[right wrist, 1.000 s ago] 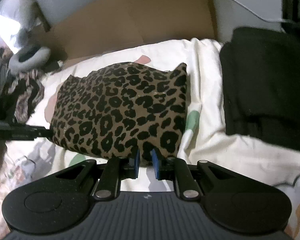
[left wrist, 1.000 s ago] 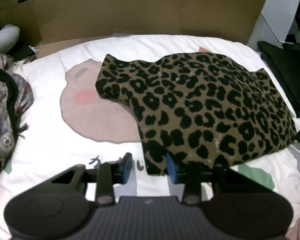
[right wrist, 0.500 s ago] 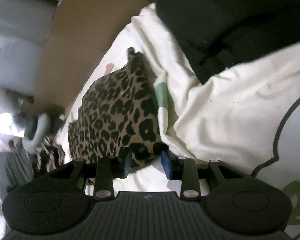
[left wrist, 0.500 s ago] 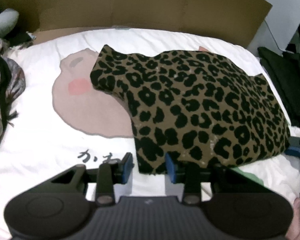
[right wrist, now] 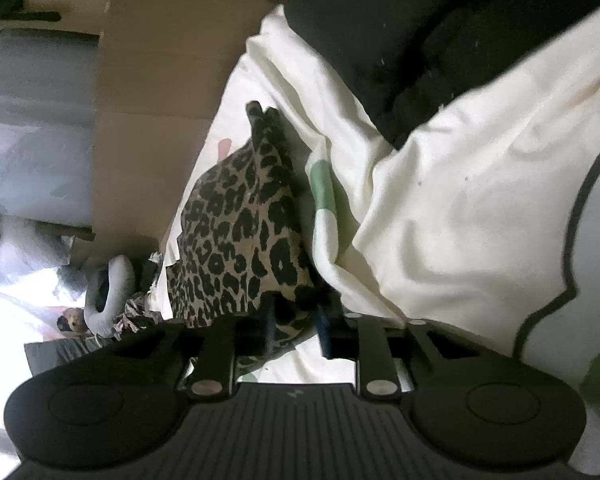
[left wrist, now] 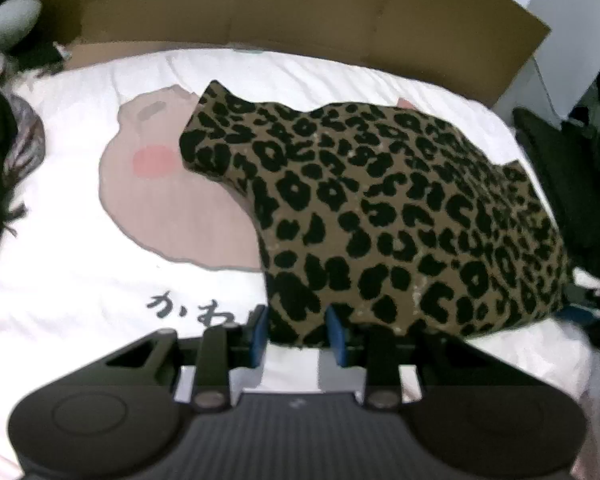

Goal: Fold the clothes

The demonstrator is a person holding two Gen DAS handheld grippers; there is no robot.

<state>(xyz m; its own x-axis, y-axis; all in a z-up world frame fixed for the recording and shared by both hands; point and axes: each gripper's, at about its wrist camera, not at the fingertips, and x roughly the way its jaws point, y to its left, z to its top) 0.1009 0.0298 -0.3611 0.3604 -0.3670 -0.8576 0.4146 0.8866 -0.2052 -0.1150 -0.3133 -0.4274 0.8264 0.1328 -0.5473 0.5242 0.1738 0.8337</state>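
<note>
Counting: one leopard-print garment [left wrist: 380, 216] | two grippers: left gripper [left wrist: 296, 336], right gripper [right wrist: 294, 324] closing

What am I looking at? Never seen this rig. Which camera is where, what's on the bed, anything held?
No robot: a person holds a two-finger gripper in each hand, each with a fisheye camera looking along its fingers. One picture looks out from the left gripper, the other from the right gripper, tilted sideways. A leopard-print garment lies on a white printed sheet, black clothes beside, cardboard behind. A garment corner sits between each gripper's blue pads; neither looks clamped, and the right jaws are closing.
</note>
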